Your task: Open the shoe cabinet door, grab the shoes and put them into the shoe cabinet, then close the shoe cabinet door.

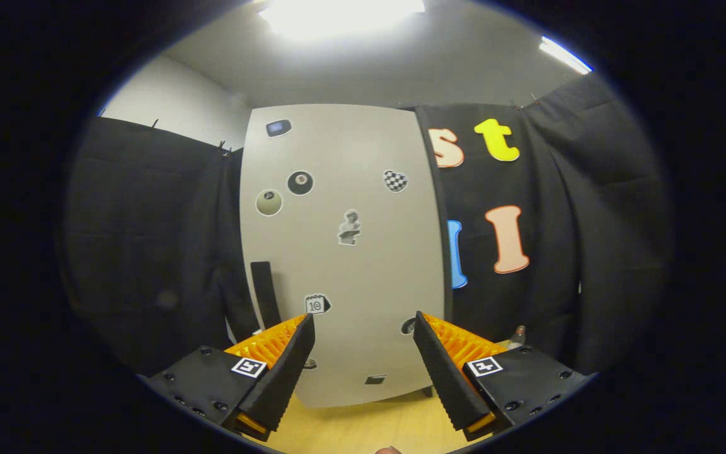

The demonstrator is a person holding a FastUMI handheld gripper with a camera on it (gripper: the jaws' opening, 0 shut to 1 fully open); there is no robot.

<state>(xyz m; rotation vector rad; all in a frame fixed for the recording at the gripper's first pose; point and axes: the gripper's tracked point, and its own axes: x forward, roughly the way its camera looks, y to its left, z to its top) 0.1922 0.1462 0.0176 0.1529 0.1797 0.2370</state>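
While claw (363,325) gapes, one cabinet door (344,252).

So the table (363,429) is a light wood top, pale yellowish, pretty plain. The shoe cabinet (344,252) stands right on it, upright, its closed light grey door facing this way with a dark vertical handle (265,293) near its left edge. A little dark foot of the cabinet shows at its lower right corner, touching the wood. Off to the right of the cabinet, close to the black cloth, there's 1 small clear thing with a reddish top (517,334) sitting on the table, can't tell what it is. The tool (363,328) hangs over the near part of the wood, fingers spread wide with nothing between them.
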